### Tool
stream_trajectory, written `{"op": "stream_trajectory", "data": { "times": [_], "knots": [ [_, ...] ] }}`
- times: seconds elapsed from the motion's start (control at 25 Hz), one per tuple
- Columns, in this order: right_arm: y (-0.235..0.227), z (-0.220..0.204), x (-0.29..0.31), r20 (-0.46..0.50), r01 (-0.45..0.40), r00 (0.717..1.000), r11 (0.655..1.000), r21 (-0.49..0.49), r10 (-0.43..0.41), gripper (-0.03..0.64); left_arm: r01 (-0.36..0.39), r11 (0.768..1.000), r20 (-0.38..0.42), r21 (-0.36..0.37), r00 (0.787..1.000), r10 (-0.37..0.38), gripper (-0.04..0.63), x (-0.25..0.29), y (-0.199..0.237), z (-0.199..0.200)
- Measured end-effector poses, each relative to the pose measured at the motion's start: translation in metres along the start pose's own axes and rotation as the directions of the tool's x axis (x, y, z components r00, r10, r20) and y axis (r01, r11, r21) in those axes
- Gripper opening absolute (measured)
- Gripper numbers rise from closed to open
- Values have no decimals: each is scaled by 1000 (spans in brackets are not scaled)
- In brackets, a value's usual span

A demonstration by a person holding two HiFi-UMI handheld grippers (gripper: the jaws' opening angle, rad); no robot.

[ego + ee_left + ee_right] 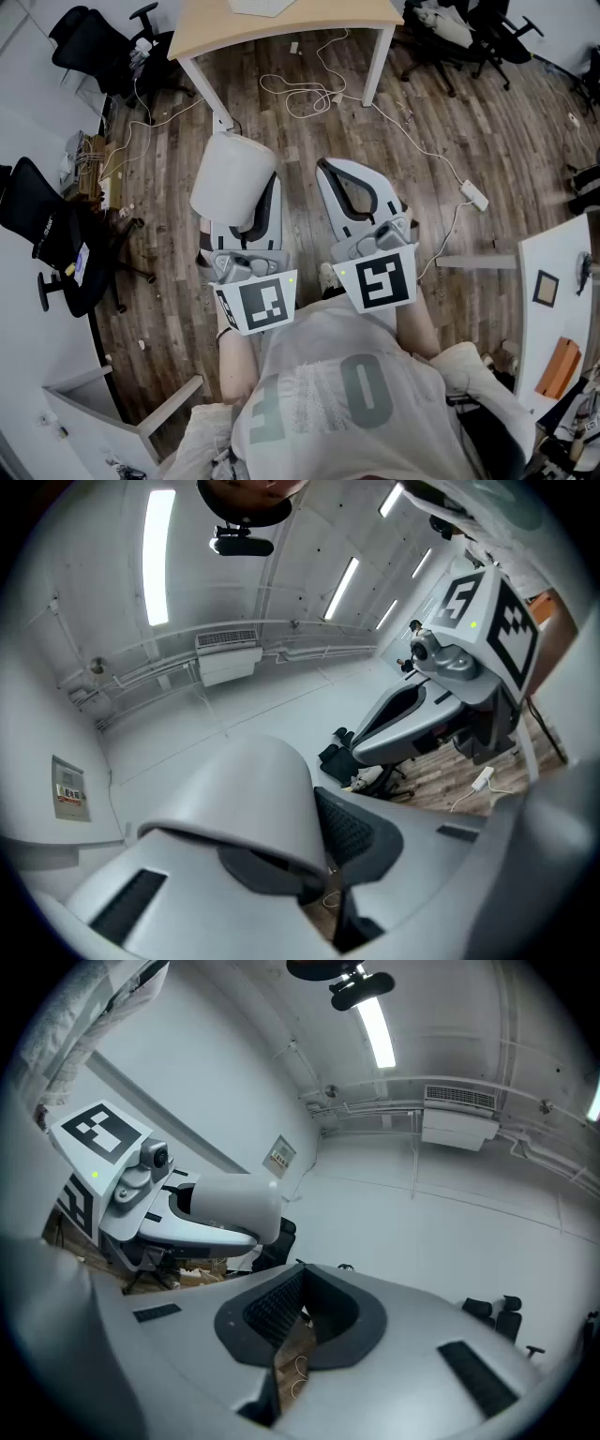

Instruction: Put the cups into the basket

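Left gripper (319,850) clamped on white cup (232,176), held up over floor. Cup pokes out far-left past tips, long axis roughly in line with gripper. Right gripper (295,1321) pinched closed, empty, just right of cup. Basket nowhere in sight, so no clue which way to swing.

Left claw (259,201) grips a white cup (232,178); right claw (337,174) beside it, jaws together.

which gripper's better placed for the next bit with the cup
Left, most likely. The left gripper is already shut on the white cup, held up off the floor. The right gripper has its jaws together with nothing between them.
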State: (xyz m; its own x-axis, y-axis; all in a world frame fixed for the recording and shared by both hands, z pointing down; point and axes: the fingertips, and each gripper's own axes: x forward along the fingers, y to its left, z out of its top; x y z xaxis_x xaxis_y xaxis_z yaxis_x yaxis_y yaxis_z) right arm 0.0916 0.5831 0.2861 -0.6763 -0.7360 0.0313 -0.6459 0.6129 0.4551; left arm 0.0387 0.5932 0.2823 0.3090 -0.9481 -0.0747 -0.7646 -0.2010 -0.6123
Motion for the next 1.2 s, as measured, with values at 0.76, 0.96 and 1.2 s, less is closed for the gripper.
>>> {"op": "stream_trajectory", "data": {
  "times": [0.76, 0.96, 1.2],
  "knots": [
    [-26, -49, 27, -74, -30, 997, 999, 24, 32, -2, -12, 1000, -54, -21, 998, 11, 57, 48, 10, -33],
    [-39, -62, 45, -101, -32, 994, 999, 20, 34, -2, -16, 1000, -82, -15, 997, 15, 57, 73, 17, -42],
    [-57, -74, 88, -104, -42, 994, 999, -12, 40, -2, -22, 998, -60, -60, 998, 18, 57, 120, 34, -66]
  ]
}}
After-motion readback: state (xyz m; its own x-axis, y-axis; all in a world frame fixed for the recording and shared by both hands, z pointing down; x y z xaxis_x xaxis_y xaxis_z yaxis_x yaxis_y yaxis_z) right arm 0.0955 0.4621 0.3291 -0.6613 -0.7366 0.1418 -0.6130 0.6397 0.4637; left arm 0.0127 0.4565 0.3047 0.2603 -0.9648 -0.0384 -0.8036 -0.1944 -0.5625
